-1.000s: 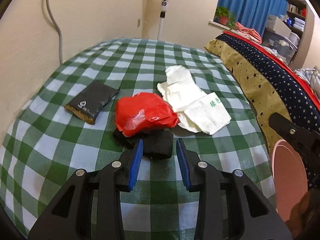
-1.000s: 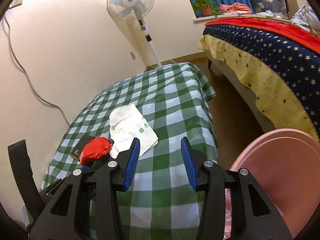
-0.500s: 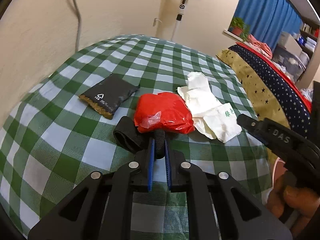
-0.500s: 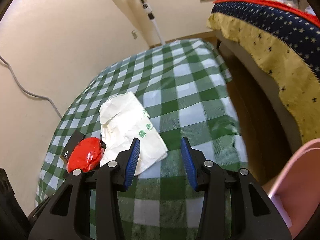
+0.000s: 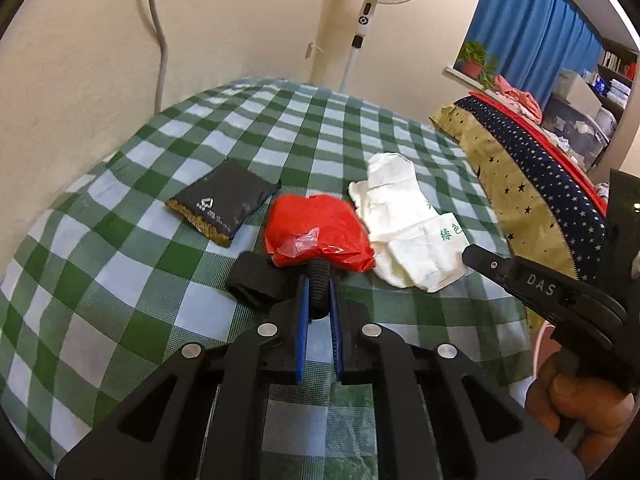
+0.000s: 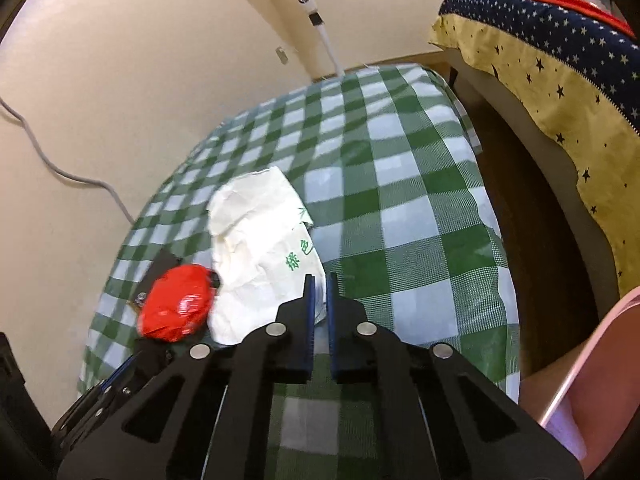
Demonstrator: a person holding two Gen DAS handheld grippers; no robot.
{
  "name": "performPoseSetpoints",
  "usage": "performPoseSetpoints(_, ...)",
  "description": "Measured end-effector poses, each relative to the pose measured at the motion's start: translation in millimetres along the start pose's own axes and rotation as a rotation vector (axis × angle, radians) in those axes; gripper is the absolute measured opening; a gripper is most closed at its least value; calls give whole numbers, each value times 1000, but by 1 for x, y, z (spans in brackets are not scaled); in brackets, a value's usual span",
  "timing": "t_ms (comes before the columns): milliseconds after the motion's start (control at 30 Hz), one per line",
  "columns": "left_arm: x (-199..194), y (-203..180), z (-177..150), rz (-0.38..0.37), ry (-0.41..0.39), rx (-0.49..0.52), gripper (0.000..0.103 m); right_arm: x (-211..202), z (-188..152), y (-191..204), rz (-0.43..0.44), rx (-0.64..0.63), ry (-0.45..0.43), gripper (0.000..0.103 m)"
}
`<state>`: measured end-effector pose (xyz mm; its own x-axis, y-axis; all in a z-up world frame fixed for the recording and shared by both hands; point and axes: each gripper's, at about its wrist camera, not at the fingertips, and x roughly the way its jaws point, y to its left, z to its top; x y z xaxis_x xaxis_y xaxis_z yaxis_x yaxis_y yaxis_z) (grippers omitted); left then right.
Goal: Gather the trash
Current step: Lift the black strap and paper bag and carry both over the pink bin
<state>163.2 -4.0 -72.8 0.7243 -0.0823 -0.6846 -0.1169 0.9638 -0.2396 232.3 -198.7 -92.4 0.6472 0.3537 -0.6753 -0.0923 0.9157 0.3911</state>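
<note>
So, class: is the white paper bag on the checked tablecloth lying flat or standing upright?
Lying flat. The white paper bag is spread, creased, on the checked tablecloth, its green print facing up, beside the red plastic bag.

left gripper (image 5: 319,296) clamps black strap (image 5: 319,280) | red bag (image 5: 320,230) just beyond
</note>
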Motion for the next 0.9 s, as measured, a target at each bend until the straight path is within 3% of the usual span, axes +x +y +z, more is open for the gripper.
performPoseSetpoints(333,-38,-3,-1,-48,-38,8,10,-61,-6,28,1,-78,-79,2)
performPoseSetpoints(900,-110,-18,-17,-106,-114,84,10,-173,-45,46,-100,-208,-175,2)
